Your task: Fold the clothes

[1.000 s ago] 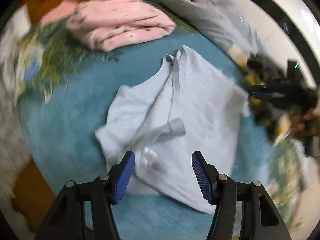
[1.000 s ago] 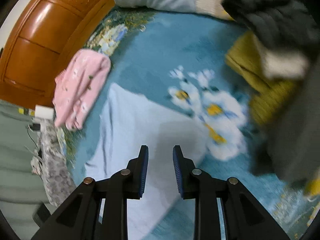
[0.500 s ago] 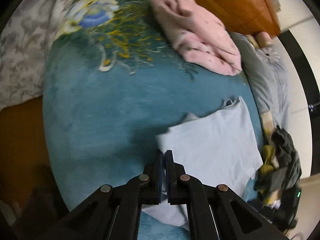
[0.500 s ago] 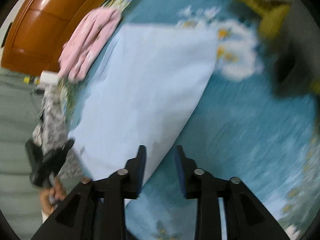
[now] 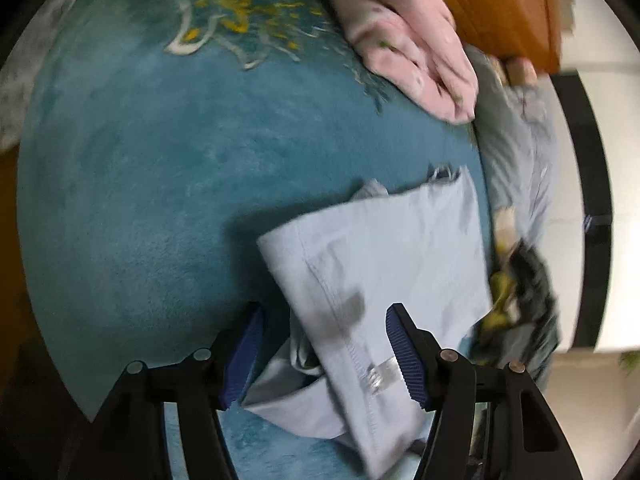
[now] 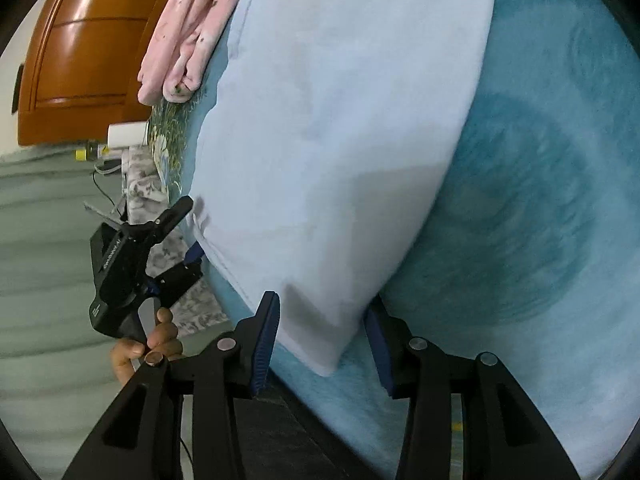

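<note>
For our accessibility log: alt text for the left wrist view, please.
The left tool, jaws open, sits over the hemmed corner of a folded light blue garment on a teal blanket. A pink garment lies bunched beyond it, beside a wooden headboard.

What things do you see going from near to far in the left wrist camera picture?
Left hand-held gripper → light blue shirt → bare teal blanket → pink garment → orange-brown wooden board.
</note>
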`<state>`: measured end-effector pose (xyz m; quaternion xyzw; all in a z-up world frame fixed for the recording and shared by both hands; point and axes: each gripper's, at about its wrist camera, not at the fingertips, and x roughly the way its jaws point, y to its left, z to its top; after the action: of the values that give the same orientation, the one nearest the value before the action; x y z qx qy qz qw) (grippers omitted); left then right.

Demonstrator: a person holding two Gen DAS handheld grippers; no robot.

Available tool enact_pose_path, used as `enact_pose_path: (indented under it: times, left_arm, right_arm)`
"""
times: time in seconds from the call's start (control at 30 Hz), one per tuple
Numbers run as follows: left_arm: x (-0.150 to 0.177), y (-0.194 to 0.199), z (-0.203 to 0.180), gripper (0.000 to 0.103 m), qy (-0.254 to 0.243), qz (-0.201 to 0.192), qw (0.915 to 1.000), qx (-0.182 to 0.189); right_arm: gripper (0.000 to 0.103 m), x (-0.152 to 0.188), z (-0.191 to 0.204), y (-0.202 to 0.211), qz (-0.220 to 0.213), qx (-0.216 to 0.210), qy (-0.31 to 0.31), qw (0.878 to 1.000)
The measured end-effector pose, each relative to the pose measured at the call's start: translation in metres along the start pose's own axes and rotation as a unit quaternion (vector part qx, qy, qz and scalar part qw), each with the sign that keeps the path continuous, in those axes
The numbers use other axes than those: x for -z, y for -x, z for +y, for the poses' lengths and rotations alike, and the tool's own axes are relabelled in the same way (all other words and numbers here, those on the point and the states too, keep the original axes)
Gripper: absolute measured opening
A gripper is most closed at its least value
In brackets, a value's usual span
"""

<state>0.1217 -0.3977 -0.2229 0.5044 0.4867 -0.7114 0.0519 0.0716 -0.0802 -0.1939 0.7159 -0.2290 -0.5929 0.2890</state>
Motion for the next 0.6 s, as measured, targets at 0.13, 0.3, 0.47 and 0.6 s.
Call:
enact_pose_path:
  times: [0.13, 0.3, 0.47, 0.6]
  left_arm:
    - [0.000, -0.001, 0.006, 0.014, 0.031, -0.004, 0.9995, 0.008]
    - [0.009, 0.015, -0.005, 0.008, 0.027, -0.012, 0.9995, 0.006]
    - [0.029, 0.064, -0.004, 0.008, 0.021, -0.003, 0.9997, -0.011]
    - [0.031, 0.086, 0.005, 0.007, 0.057, 0.013, 0.9983, -0.005]
  right_arm:
    - [0.005, 0.003, 0.000, -0.004, -0.013, 0.002, -0.030, 0.999]
    - [0.002, 0.008, 0.027, 0.022, -0.015, 0.009, 0.033, 0.999]
    - [0.002, 0.037, 0.049, 0.039, 0.043, -0.029, 0.060, 0.997]
    - [0.002, 0.043, 0.044, 0.051, 0.063, -0.082, 0.043, 0.994]
